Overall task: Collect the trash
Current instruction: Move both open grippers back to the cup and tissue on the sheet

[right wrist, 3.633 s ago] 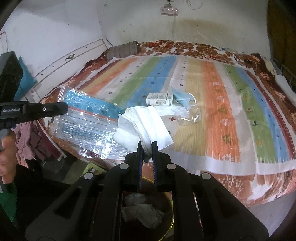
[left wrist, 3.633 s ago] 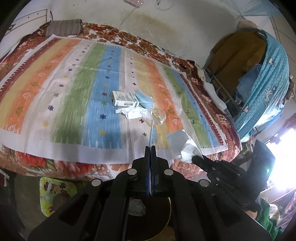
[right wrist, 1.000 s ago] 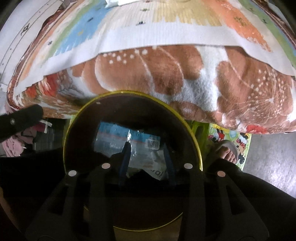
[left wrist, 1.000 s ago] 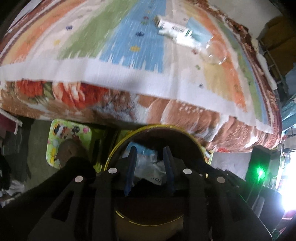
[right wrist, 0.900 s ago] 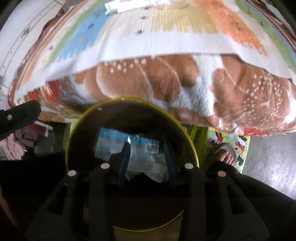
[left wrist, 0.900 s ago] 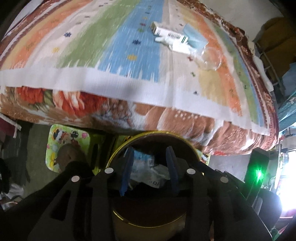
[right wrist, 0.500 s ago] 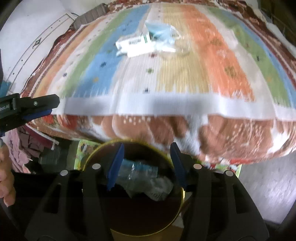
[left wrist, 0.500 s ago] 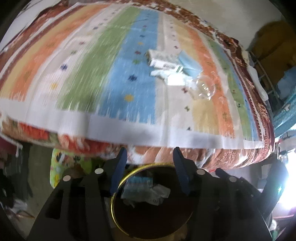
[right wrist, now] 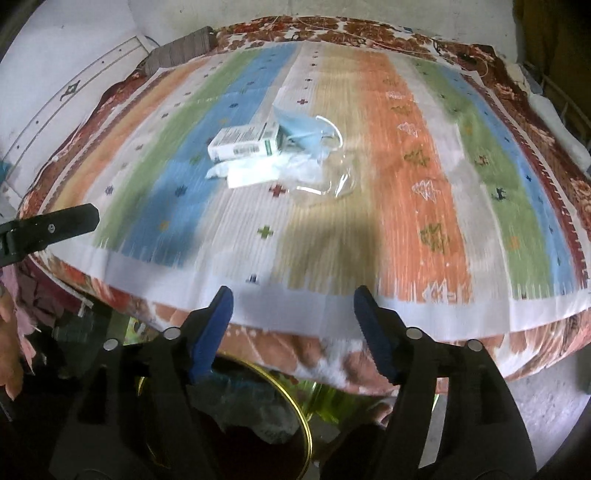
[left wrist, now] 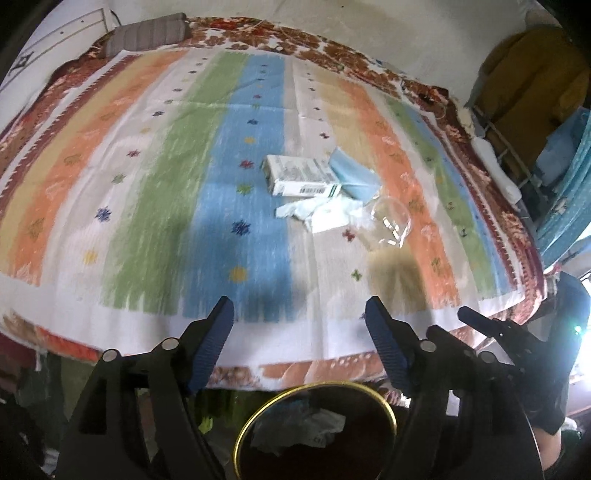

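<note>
I am looking down on a bed [left wrist: 110, 206] covered with a striped woven sheet [left wrist: 236, 192] in orange, green, blue and beige bands, laid over a brown floral blanket [right wrist: 406, 33] that shows along the edges. A grey striped pillow [left wrist: 147, 35] lies at the far left corner against a white wall [left wrist: 369, 33]. Clothes hang on a rack [left wrist: 532, 85] to the right of the bed.

The remaining trash sits together near the middle of the bed: a white cardboard box with a barcode [left wrist: 299, 179], a light blue face mask [left wrist: 352, 177] touching its right end, crumpled white tissue [left wrist: 321, 216] just in front of the box, and a clear plastic cup lying on its side [left wrist: 389, 225] beside the tissue.

Below the near edge of the bed stands a dark round bin with a yellow rim [left wrist: 392, 417], with crumpled wrappers [left wrist: 299, 430] inside it.

My left gripper [left wrist: 299, 314] hangs over the near edge with its jaws spread wide and empty; they have just been opening. My right gripper [right wrist: 293, 304] is the same: jaws wide apart, just opened, nothing between them, above the bin rim [right wrist: 306, 439].
</note>
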